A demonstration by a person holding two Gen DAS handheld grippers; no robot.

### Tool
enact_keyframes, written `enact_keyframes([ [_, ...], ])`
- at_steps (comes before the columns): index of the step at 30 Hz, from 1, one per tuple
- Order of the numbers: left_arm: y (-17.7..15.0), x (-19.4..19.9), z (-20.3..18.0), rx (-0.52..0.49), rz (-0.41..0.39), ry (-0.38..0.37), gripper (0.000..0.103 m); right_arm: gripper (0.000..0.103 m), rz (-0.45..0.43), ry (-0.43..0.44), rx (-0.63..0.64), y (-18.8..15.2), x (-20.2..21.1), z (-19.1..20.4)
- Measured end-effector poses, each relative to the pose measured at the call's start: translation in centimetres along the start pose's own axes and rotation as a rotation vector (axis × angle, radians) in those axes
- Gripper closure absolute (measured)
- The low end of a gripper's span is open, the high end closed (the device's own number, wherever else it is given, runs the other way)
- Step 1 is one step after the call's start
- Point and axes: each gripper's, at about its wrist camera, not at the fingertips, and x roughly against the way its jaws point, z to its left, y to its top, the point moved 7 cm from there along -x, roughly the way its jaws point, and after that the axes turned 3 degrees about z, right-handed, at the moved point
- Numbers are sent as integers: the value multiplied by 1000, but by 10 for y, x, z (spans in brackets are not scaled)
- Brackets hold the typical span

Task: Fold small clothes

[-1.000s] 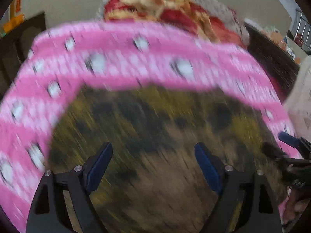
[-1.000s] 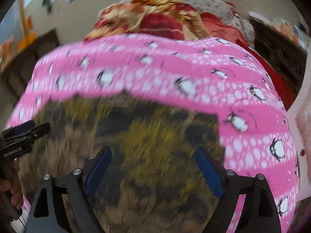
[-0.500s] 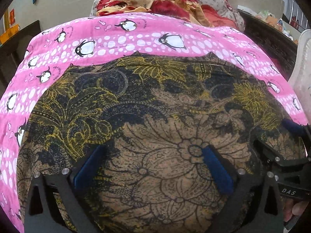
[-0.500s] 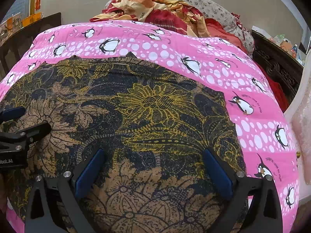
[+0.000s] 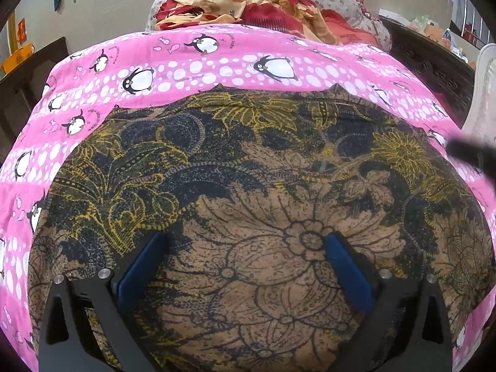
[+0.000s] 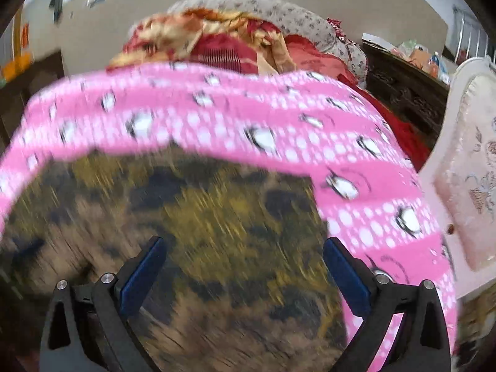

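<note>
Hovering over the patterned cloth (image 5: 248, 186), the left tool (image 5: 245, 266) has its jaws spread wide, pinching nothing. Cloth lies flat on the pink penguin sheet (image 5: 217, 68) of the bed, directly ahead of and under both tools, long axis apparently left to right. Right tool (image 6: 245, 266) likewise spread, empty, over the cloth's right side. Left view is sharp, showing the far edge; right view is motion-blurred but shows the cloth's right edge.
</note>
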Motion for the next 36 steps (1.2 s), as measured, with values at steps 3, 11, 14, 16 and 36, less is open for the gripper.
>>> enact_keyframes([
  [3, 0, 0, 0, 0, 0, -1, 0, 1, 42, 70, -14, 19, -22, 24],
  [11, 0, 0, 0, 0, -3, 2, 0, 0, 112, 94, -41, -9, -88, 32],
  [14, 1, 0, 0, 1, 3, 6, 0, 0, 101, 119, -60, -11, -87, 31],
  [16, 3, 0, 1, 4, 26, 2, 0, 0, 103, 108, -56, -11, -88, 33],
  [36, -96, 85, 118, 521, -11, -428, 1, 0, 102, 97, -40, -13, -89, 38],
])
